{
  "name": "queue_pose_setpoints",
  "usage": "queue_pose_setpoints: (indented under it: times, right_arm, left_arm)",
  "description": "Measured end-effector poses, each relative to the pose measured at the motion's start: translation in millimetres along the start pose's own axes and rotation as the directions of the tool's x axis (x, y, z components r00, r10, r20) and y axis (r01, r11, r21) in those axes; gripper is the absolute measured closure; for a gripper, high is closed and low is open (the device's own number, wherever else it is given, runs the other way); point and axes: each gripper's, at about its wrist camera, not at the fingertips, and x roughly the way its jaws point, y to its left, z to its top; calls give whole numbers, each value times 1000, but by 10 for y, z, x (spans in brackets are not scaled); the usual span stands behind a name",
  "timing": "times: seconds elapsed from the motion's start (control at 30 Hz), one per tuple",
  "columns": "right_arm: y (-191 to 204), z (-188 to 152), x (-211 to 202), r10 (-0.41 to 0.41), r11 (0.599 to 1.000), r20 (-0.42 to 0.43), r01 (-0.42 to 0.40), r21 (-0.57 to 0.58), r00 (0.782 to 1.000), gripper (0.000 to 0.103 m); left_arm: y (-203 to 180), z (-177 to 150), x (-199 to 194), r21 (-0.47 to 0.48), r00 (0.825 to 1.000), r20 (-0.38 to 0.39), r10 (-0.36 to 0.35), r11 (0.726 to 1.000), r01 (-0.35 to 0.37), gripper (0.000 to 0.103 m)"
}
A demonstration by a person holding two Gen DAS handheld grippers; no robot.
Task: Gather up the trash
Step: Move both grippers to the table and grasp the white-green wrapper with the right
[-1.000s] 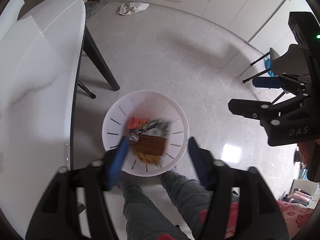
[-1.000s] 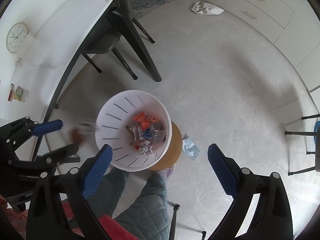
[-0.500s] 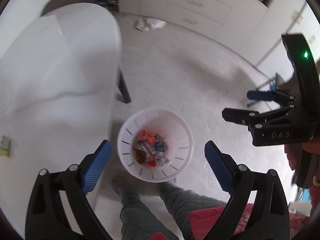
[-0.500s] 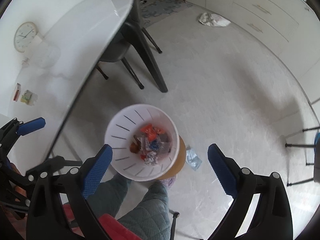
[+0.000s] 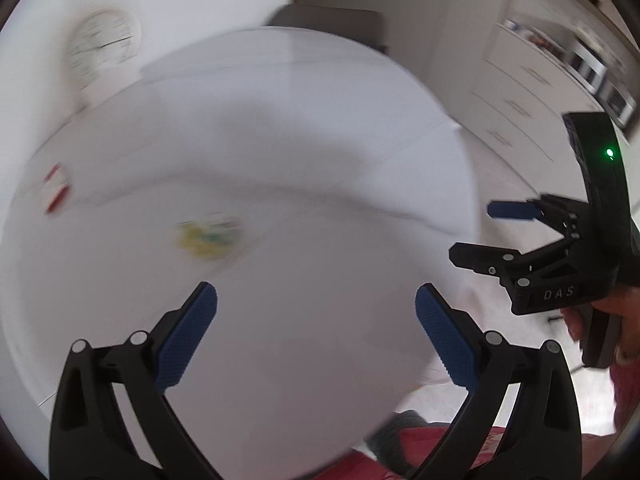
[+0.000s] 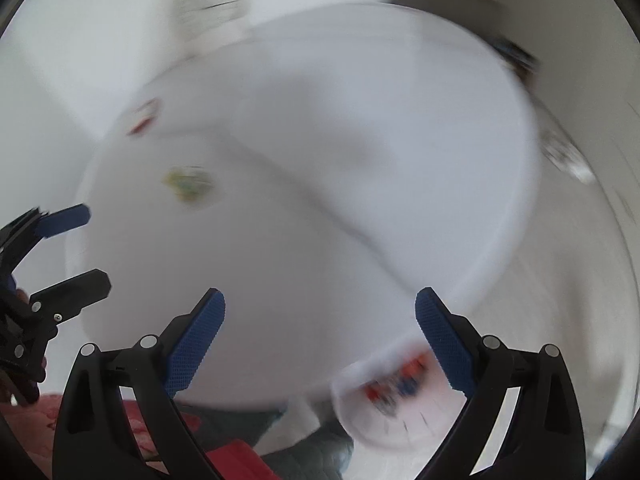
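Both views heavily motion-blurred.

Left tongs [image 5: 316, 320]: blue pads spread wide, nothing between them. The jaws have just been opening; a second ago they stood narrower, over the bin. They now hang above the white surface [image 5: 320, 184], not above the floor as before.

Right tongs [image 6: 320, 324]: wide as well, empty, same spread as a second ago. Seen side-on from the left camera at [image 5: 484, 232], gripped by a hand [image 5: 600, 320] at the right edge.

Near edge: red patterned clothing [image 6: 232, 460] and grey-green quilted trousers [image 6: 320, 448], cut off by the frame.

White trash bin [image 6: 384, 424]: a second ago it sat mid-frame in both views with wrappers plainly readable. Now it is low right in the right-wrist view, below the surface's edge, partly behind the right finger of the right tongs; red and blue smears inside are all that can be made out. From the left wrist I cannot pick it out for certain.

On the surface, further out: a yellow-green wrapper [image 5: 208, 236], smeared, shape unreadable, well ahead of the left pad of the left tongs. Beyond it a small red-and-white item [image 5: 56, 192], also blurred, kind unclear. Both lie apart from each other and from the tongs.

Far: round wall clock [image 5: 104, 44], face streaked; cabinet drawers [image 5: 520, 100] at right, soft.
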Motion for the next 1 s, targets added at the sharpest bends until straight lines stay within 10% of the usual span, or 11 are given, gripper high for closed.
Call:
queue_pose_setpoints:
  times: [0.2,0.4,0.77,1.0]
  right_arm:
    - [741,708,706,88,900,-96,-120,-418,992,11]
    - [1187,1100,1372,48,695,-278,-232,-681,959,15]
    - [1516,1258,1846,15,393,-470,-437,-809,883,48]
    - [1535,1294,1920,47,328,-517,-502,-800,854,67]
  left_arm:
    - [723,-92,83,-54,998,-30,58,997,-60,8]
    - [1154,-97,250,-97,996,-57,75,992,-81,8]
    - [1446,7,598,-207,995,-96,40,977,-60,8]
    - [1546,74,816,-247,991,-132,38,966,-70,8]
